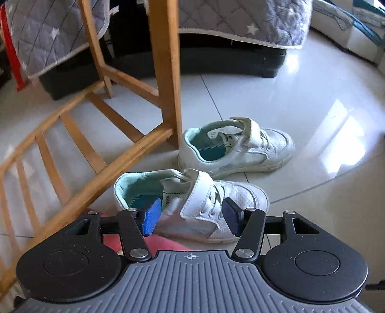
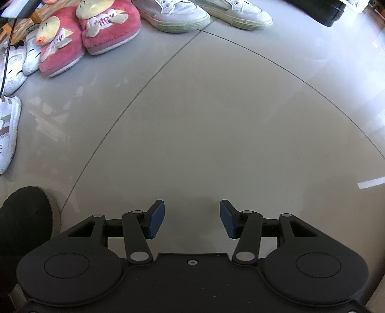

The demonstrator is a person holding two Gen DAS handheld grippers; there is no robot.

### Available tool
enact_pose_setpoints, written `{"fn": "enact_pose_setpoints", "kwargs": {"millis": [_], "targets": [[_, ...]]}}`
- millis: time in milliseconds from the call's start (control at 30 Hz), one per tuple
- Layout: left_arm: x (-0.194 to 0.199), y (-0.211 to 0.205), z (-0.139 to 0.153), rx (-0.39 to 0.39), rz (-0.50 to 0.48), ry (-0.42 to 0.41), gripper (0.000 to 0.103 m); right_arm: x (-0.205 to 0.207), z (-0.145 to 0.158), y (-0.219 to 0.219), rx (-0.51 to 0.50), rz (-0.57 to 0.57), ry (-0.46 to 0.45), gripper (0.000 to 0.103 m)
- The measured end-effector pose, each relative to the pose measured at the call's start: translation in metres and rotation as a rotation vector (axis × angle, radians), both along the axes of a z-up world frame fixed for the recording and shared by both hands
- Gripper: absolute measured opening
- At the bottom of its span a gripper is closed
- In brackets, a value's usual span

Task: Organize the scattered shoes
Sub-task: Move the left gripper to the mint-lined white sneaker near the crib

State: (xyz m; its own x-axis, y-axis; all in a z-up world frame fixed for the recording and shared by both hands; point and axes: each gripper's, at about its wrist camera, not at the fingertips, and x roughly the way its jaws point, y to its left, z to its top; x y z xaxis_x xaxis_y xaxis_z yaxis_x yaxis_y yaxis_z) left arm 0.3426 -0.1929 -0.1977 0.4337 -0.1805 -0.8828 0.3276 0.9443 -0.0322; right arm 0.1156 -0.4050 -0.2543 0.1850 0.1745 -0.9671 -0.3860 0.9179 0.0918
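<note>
Left gripper [image 1: 191,220]: pointed steeply down at the tiled floor [image 1: 276,101], jaws apart, nothing clamped. Near white sneaker [image 1: 192,195] directly beyond the fingertips, seen between the two pads; blue left pad [image 1: 150,220] in front of the heel opening and mint lining, dark right pad [image 1: 231,219] in front of the laces and toe box. Contact between pads and sneaker not evident, though depth is hard to judge in this view. Sneaker upright on its sole, toe to the right, strap folded across the tongue.

Second white sneaker [image 1: 237,146] farther off, just behind the first, same orientation, heel close to the foot of a wooden chair leg [image 1: 168,69]. The two sneakers near each other; touching or not cannot be told. Grey quilted cover [image 1: 240,21] hanging over dark furniture at the back. Patch of red fabric [image 1: 154,243] under the gripper linkage, identity unclear.

Right gripper [image 2: 192,219]: pointed steeply down over bare grey floor [image 2: 204,132], jaws parted, empty. No shoe between or near its fingers. Row of footwear well ahead along the top edge: two red plush slippers [image 2: 96,31], a pair of larger white sneakers [image 2: 207,13] to their right, small white shoes [image 2: 16,62] to their left. Another white shoe [image 2: 8,130] at the left edge. Dark rounded shape [image 2: 24,216] at lower left, possibly a sock-covered foot.
</note>
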Motion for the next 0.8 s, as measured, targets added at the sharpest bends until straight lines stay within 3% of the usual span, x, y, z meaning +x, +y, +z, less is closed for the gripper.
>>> {"fn": "enact_pose_setpoints", "kwargs": {"millis": [167, 300, 433, 667, 800], "targets": [[0.022, 0.002, -0.016, -0.015, 0.014, 0.078, 0.064, 0.003, 0.000, 0.003, 0.002, 0.002, -0.001, 0.055], [0.026, -0.003, -0.024, -0.009, 0.031, 0.087, 0.065, 0.004, 0.000, 0.001, 0.004, 0.005, -0.004, 0.057], [0.022, -0.012, -0.022, -0.034, -0.005, 0.093, 0.057, 0.004, -0.002, -0.001, -0.001, 0.001, 0.000, 0.057], [-0.017, -0.047, -0.018, -0.071, -0.147, 0.115, 0.054, 0.007, 0.003, -0.006, 0.008, -0.022, -0.018, 0.057], [-0.052, -0.060, -0.015, -0.128, -0.177, 0.165, 0.053, 0.008, 0.005, -0.014, 0.013, -0.060, -0.032, 0.058]]}}
